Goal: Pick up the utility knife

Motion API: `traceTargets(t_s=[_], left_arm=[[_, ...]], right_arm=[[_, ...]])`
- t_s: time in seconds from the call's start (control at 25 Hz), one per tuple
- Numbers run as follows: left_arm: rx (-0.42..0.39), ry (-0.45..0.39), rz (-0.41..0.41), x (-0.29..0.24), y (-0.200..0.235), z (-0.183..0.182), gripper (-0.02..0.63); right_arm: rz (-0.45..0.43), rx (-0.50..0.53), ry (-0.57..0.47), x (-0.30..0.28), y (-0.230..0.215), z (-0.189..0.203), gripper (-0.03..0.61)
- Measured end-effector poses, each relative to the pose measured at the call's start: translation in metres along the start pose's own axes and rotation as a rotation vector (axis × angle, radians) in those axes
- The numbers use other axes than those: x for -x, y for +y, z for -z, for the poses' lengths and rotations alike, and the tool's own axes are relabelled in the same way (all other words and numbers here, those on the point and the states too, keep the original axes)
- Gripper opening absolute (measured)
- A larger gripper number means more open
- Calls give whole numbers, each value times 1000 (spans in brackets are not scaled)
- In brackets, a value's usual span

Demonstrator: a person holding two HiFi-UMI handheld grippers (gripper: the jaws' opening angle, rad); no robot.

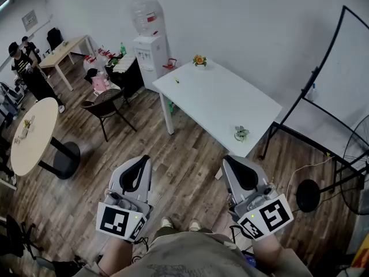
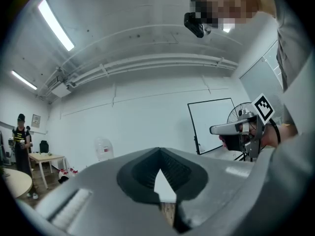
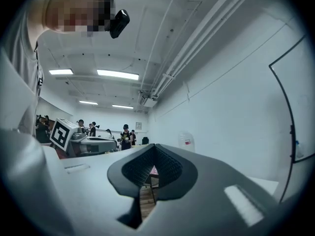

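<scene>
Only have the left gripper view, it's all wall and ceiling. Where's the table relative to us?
Observer: The head view shows a white table ahead, across the wood floor. The left gripper and right gripper are both held well short of it.
Operator: Knife on it?
Observer: A small yellowish item lies near the table's far left end. It is too small to confirm as the utility knife.
Operator: Right gripper state?
Observer: The right gripper view shows its jaws closed tip to tip, with nothing between them.
</scene>
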State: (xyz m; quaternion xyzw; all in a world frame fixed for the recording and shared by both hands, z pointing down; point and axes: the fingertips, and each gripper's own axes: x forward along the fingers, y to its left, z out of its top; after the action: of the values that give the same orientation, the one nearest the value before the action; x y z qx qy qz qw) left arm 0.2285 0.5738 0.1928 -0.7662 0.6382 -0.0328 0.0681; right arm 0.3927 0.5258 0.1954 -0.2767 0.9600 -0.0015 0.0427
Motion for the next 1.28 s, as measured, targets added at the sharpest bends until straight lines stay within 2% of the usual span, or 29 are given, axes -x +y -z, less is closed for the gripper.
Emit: traceTargets(t_s=[0.4, 0.44, 0.52, 0.6, 0.72, 0.96, 1.28], left_arm=[[-11, -7, -37, -1, -4, -3, 0], [-8, -5, -43, -1, -4, -2, 0], [0, 4, -50, 0, -4, 3, 0], [3, 10, -54, 1, -5, 5, 0], [-6, 6, -60, 0, -1, 3, 0], [-4, 1, -70, -11, 18, 11, 0], [-1, 15, -47, -49, 58, 30, 0]], right_arm=[[-28, 4, 22, 6, -7, 4, 32], [-18, 0, 17, 7, -10, 4, 59], [3, -7, 9, 8, -16, 4, 164], [21, -13, -2, 9, -23, 1, 189], [25, -7, -1, 6, -28, -2, 186], [19, 9, 46, -15, -30, 14, 183], [17, 23, 94, -72, -48, 33, 183]])
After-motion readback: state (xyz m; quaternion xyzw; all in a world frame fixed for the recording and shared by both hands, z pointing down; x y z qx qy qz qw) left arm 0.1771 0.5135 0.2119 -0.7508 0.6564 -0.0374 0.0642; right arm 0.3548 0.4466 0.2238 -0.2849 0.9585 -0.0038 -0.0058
